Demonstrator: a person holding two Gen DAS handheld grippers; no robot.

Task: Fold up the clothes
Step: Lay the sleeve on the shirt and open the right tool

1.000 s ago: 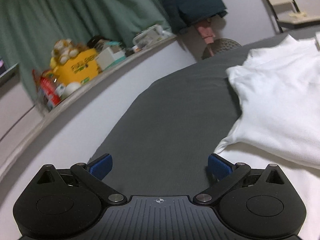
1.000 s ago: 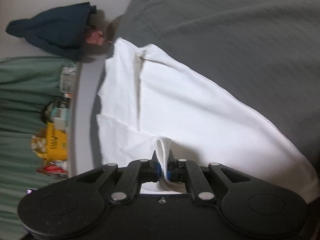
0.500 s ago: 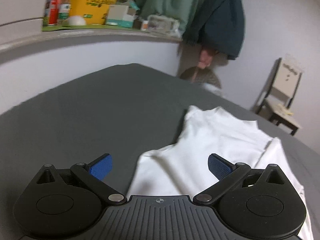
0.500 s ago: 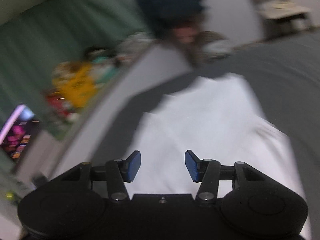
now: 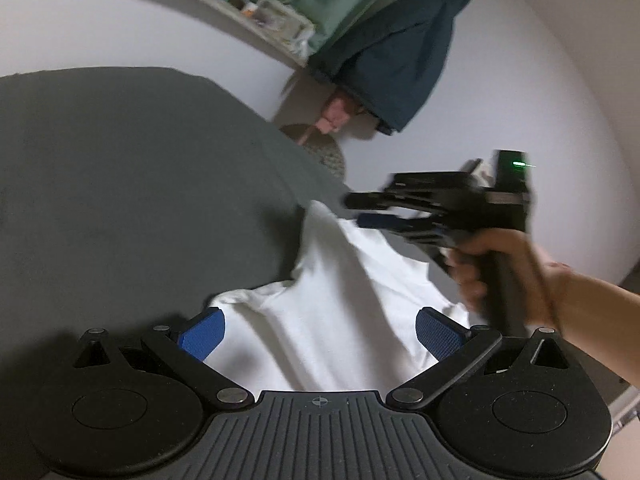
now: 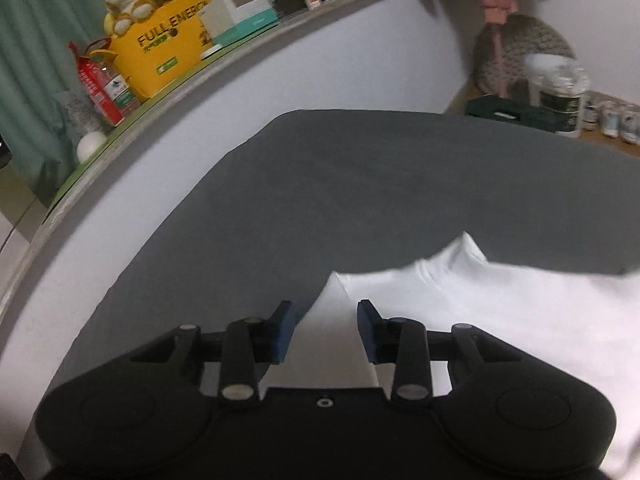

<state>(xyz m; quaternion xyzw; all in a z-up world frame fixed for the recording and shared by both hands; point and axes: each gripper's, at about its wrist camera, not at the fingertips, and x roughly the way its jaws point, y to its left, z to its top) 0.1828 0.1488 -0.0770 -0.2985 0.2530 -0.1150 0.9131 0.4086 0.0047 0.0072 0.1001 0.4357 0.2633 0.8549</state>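
A white garment [image 5: 340, 304] lies partly folded on the dark grey bed cover [image 5: 120, 184]. My left gripper [image 5: 320, 330] hovers above its near part, jaws wide open with nothing between the blue pads. In the left wrist view a hand carries my right gripper [image 5: 360, 210] over the garment's far corner. From the right wrist, the right gripper [image 6: 326, 330] is above the white garment [image 6: 500, 312] at its left edge. Its jaws are closing and stand apart, and the cloth lies below them, not pinched.
A low white wall [image 6: 168, 152] borders the bed, topped by a shelf [image 6: 160, 92] with a yellow box, bottles and cartons. A dark jacket [image 5: 400, 52] hangs on the wall. A woven cushion [image 6: 520, 52] and a white tub [image 6: 560, 92] are past the bed's far end.
The right gripper let go of the pinched white cloth, opened, and swung across to the garment's far corner. The left gripper rolled and now looks over the garment with the right one in sight.
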